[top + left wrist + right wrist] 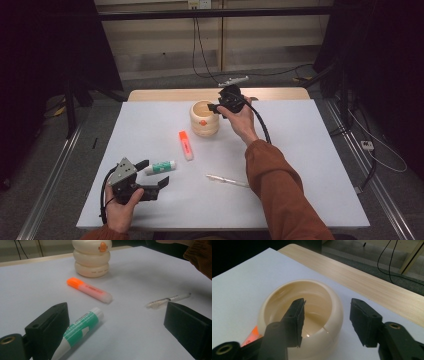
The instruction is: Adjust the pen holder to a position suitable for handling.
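A cream ringed holder (204,119) with an orange mark stands at the table's far middle; it shows in the left gripper view (92,257) and from above in the right gripper view (337,312). My right gripper (220,107) hangs over its far rim, open (327,302), one jaw above the hollow and the other outside the wall, with no pad pressing. My left gripper (156,172) rests near the front left, open (117,310). A green-and-white glue stick (160,167) lies between its jaws, beside the left one (80,325).
An orange highlighter (186,145) lies between holder and glue stick (90,290). A clear pen (227,180) lies right of the left gripper (170,299). The white table (300,150) ends in a wooden strip (165,94) at the far edge. Cables cross the floor beyond.
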